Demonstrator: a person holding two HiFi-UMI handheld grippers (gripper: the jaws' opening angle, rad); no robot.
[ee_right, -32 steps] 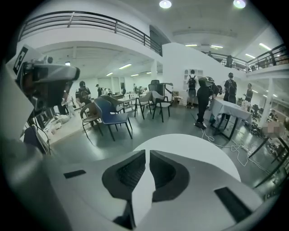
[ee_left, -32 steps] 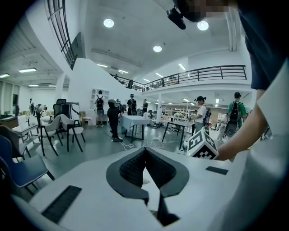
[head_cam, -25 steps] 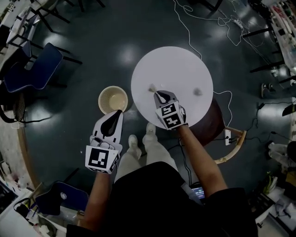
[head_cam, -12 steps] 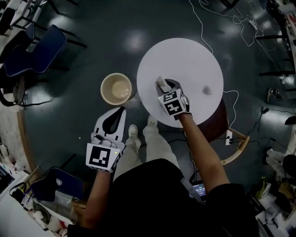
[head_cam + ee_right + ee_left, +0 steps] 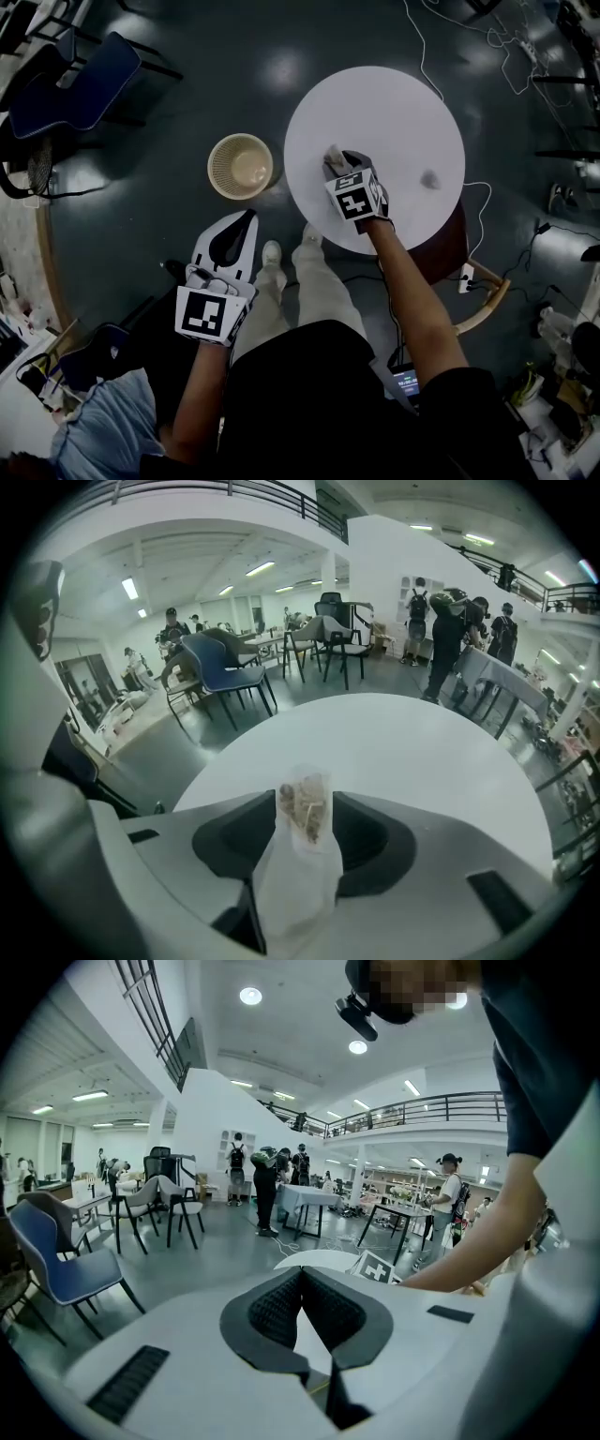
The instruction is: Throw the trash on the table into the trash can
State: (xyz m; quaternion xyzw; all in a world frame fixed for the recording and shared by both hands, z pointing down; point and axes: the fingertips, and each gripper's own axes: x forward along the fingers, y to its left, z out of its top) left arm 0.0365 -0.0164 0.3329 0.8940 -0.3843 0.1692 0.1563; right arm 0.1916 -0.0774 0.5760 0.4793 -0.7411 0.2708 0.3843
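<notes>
A round white table (image 5: pixel 394 103) carries two bits of trash. One is a crumpled whitish wrapper (image 5: pixel 333 155) near the table's left side; a small grey scrap (image 5: pixel 430 178) lies near its right rim. My right gripper (image 5: pixel 339 161) points steeply down over the wrapper. Its jaws have just been opening and now stand wide, with the wrapper (image 5: pixel 302 808) upright between them and a gap on each side. The beige trash can (image 5: pixel 241 165) stands on the floor left of the table. My left gripper (image 5: pixel 244 220) hangs shut and empty over the floor, below the can.
A blue chair (image 5: pixel 75 89) stands at the far left. A wooden chair (image 5: pixel 483 291) sits under the table's right side. Cables (image 5: pixel 469 56) trail across the dark floor behind the table. A person in light blue (image 5: pixel 103 431) is at the lower left.
My right gripper has come down onto the table and opened around the wrapper. The left gripper has sunk a little. A person in light blue has come into view at the lower left.
</notes>
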